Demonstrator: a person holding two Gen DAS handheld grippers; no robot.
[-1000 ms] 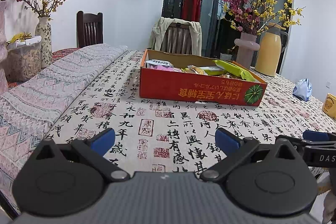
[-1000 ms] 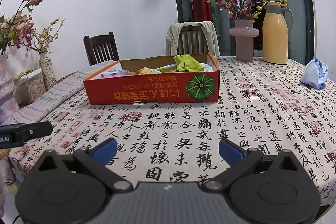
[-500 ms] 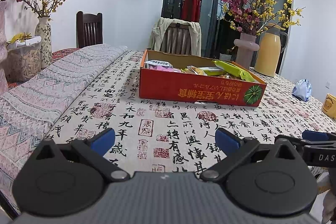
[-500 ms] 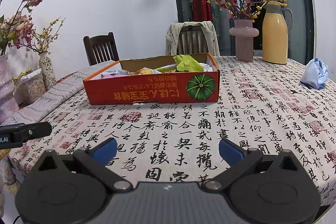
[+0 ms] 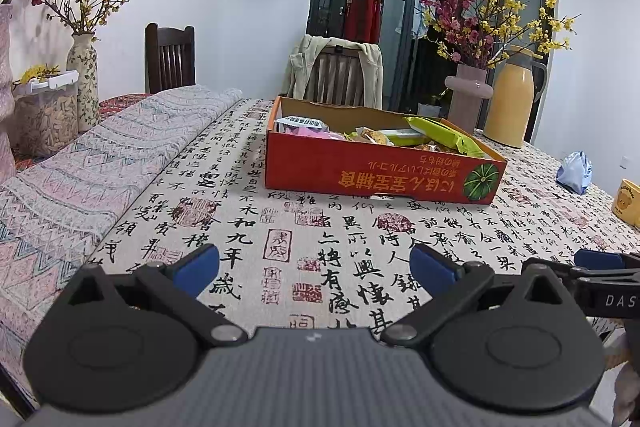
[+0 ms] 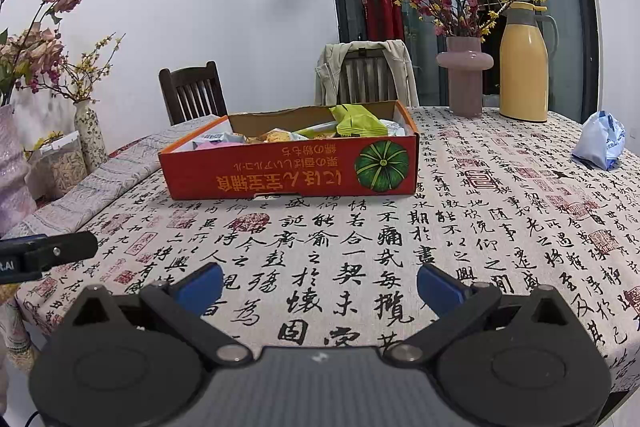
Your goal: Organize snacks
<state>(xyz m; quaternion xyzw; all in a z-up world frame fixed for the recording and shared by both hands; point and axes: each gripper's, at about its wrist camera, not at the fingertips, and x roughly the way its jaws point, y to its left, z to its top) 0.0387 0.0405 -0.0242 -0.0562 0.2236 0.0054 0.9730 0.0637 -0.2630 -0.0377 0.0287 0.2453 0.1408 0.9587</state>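
Tablecloth printed with black calligraphy and red seals covers the table; along its left side lies a folded runner in a pale zigzag weave. The red box of snacks sits on the cloth well ahead of both grippers, its printed side with a green pumpkin facing them; a green packet leans up at its right end. Behind the box stand a pink vase with yellow and red blossom branches and a yellow flask, side by side near the far edge. A blue-white bag lies on the cloth to the right, and a yellow cup shows at the right edge of the left view.

Two dark chairs stand past the table, one draped with a beige jacket. The wall is white, with a dark glass door to the right. More vases and a lidded jar stand at far left.

The left gripper and right gripper both hover above the near edge, fingers spread wide, nothing between them.
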